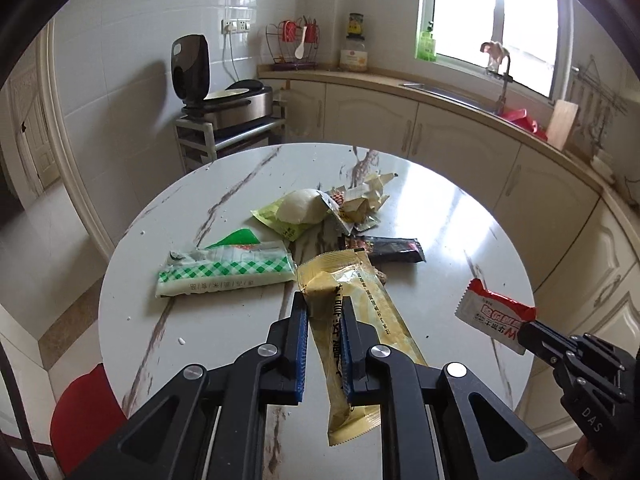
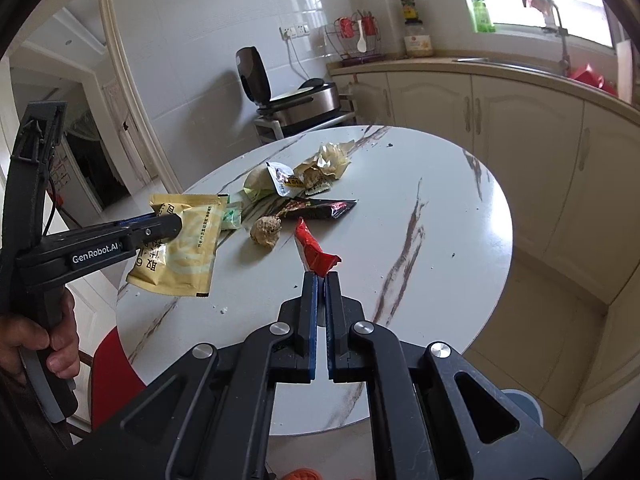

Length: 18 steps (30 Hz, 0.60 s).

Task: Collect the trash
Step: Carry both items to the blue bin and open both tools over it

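Observation:
My left gripper [image 1: 325,300] is shut on a yellow wrapper [image 1: 360,320] and holds it above the round marble table [image 1: 460,232]. In the right wrist view the same wrapper [image 2: 180,248] hangs from the left gripper [image 2: 176,227] at the left. My right gripper [image 2: 321,276] is shut on a red and white sachet [image 2: 314,254]; in the left wrist view the sachet [image 1: 494,314] sits at the right gripper [image 1: 524,330], lifted over the table's right edge. More trash lies mid-table: a green checked packet [image 1: 224,272], a dark wrapper [image 1: 388,249], a crumpled pile [image 1: 352,204], a brown lump [image 2: 266,231].
A red stool [image 1: 80,412] stands at the table's near left. Cream cabinets [image 1: 460,136] with a sink curve behind and to the right. A rice cooker on a rack [image 1: 228,108] stands behind the table. A blue-grey round object [image 2: 524,404] is on the floor at right.

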Each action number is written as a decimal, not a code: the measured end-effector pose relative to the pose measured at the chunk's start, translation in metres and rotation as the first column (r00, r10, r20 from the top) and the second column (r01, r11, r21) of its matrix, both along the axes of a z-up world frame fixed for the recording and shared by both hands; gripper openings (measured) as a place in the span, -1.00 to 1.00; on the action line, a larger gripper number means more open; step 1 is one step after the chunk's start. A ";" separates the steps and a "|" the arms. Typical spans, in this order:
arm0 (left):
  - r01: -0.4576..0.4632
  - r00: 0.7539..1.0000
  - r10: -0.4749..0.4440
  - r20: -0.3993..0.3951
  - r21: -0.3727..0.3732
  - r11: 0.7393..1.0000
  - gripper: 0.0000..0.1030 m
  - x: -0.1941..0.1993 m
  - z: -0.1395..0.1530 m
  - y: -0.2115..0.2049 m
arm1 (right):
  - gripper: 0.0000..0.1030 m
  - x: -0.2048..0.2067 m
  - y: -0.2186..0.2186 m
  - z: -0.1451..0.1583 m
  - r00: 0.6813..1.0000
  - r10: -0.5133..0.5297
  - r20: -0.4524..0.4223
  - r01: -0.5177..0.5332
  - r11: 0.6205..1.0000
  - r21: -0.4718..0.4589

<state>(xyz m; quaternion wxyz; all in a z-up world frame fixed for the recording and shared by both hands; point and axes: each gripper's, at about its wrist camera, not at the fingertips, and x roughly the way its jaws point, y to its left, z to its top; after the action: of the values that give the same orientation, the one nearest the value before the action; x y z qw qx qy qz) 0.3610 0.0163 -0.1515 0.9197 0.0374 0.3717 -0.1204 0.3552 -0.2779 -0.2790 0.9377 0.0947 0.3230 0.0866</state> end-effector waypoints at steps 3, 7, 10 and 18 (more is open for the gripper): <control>0.016 1.000 -0.016 -0.001 0.030 0.999 -0.81 -0.004 -0.002 -0.008 | -0.92 -0.005 -0.004 0.002 1.000 -0.008 0.009 0.008 1.000 0.005; 0.078 0.996 -0.079 -0.046 -0.024 0.997 -0.81 -0.010 -0.003 -0.028 | -0.92 -0.017 -0.020 0.007 0.999 -0.040 0.028 0.039 0.999 0.023; 0.154 0.985 -0.158 -0.066 -0.064 0.986 -0.81 -0.014 0.000 -0.055 | -0.92 -0.030 -0.042 0.012 0.995 -0.087 0.046 0.085 0.996 0.041; 0.430 0.898 -0.433 -0.084 -0.052 0.901 -0.81 -0.032 0.000 -0.187 | -0.92 -0.090 -0.134 0.012 0.937 -0.341 0.072 0.339 0.940 0.041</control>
<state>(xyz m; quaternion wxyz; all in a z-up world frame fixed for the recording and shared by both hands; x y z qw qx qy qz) 0.3291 -0.1708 -0.1520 0.8523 0.0984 0.3949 -0.3286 0.2652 -0.4117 -0.2667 0.9490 0.1588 0.2635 -0.0686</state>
